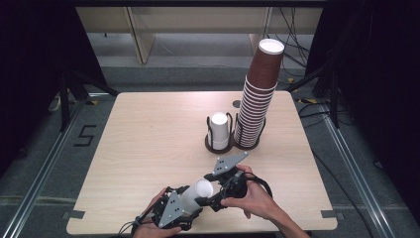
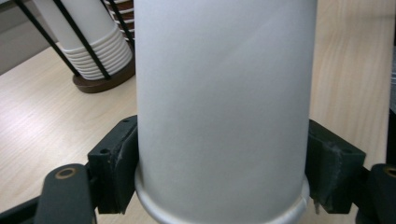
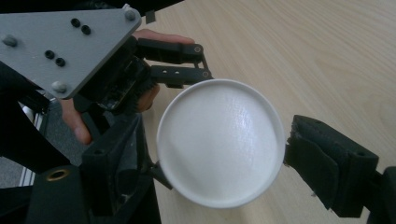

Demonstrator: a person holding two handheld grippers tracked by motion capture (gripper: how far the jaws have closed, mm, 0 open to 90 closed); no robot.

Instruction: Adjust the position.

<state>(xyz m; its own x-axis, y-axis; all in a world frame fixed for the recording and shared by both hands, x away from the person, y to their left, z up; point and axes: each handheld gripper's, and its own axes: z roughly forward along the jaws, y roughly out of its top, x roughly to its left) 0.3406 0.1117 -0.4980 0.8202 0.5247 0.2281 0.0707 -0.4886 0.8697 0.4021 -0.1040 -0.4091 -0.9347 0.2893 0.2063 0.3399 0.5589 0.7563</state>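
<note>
A white paper cup (image 1: 196, 194) lies tilted near the table's front edge, its closed bottom pointing up and to the right. My left gripper (image 1: 184, 206) is shut on it near the rim; in the left gripper view both black pads (image 2: 120, 163) press on the cup's wall (image 2: 224, 93). My right gripper (image 1: 208, 193) faces the cup's round bottom (image 3: 222, 140). Its jaws stand on either side of that bottom, with a gap on the left, so it is open. The left gripper's grey plate (image 3: 70, 46) and a hand show behind the cup.
A wire holder with a stack of white cups (image 1: 219, 131) (image 2: 93, 46) stands mid-table. A tall leaning stack of brown cups (image 1: 260, 94) rises just right of it. The light wood table (image 1: 148, 134) spreads to the left, with floor beyond its edges.
</note>
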